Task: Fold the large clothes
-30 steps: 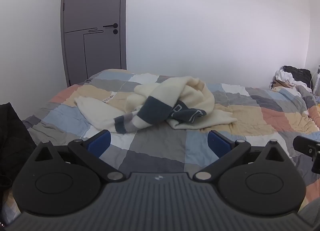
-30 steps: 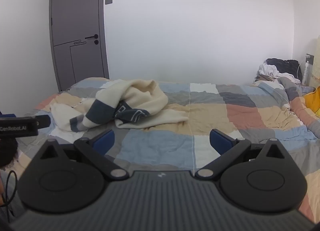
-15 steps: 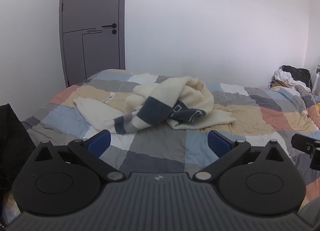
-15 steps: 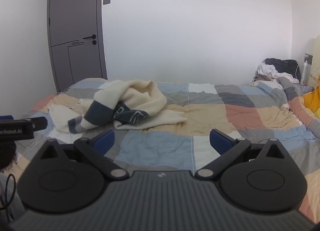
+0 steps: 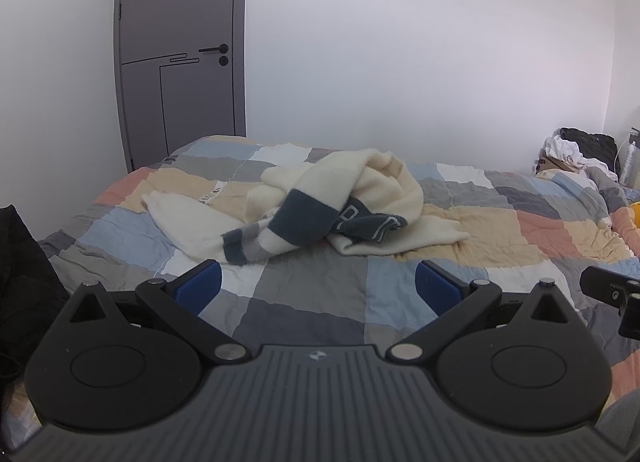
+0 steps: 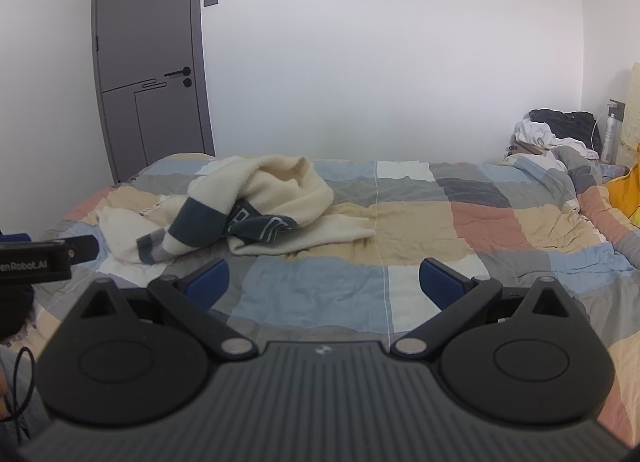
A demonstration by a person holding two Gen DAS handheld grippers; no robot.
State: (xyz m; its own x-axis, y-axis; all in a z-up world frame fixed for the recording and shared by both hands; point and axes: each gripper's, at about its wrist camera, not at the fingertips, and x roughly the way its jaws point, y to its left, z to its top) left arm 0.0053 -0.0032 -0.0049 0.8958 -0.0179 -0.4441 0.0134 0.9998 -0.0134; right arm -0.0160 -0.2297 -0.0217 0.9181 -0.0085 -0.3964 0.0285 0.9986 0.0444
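Observation:
A cream sweater (image 5: 320, 206) (image 6: 256, 202) with dark blue and grey bands lies crumpled on a bed with a patchwork quilt (image 5: 316, 294) (image 6: 420, 222). My left gripper (image 5: 318, 288) is open, held over the near part of the bed, short of the sweater. My right gripper (image 6: 324, 280) is open too, with nothing between its blue pads; the sweater lies ahead and to its left. Part of the right gripper shows at the right edge of the left wrist view (image 5: 612, 294), and part of the left gripper at the left edge of the right wrist view (image 6: 44, 258).
A grey door (image 5: 180, 62) (image 6: 150, 74) stands shut behind the bed's far left corner. A pile of white and black clothes (image 5: 576, 150) (image 6: 556, 130) and a bottle (image 6: 609, 138) sit at the far right. Something yellow (image 6: 628, 194) lies on the right. A dark item (image 5: 24, 282) is at my left.
Both views have shifted slightly; the sweater sits a bit further left in the right wrist view. The sweater itself has not moved and both grippers stay open.

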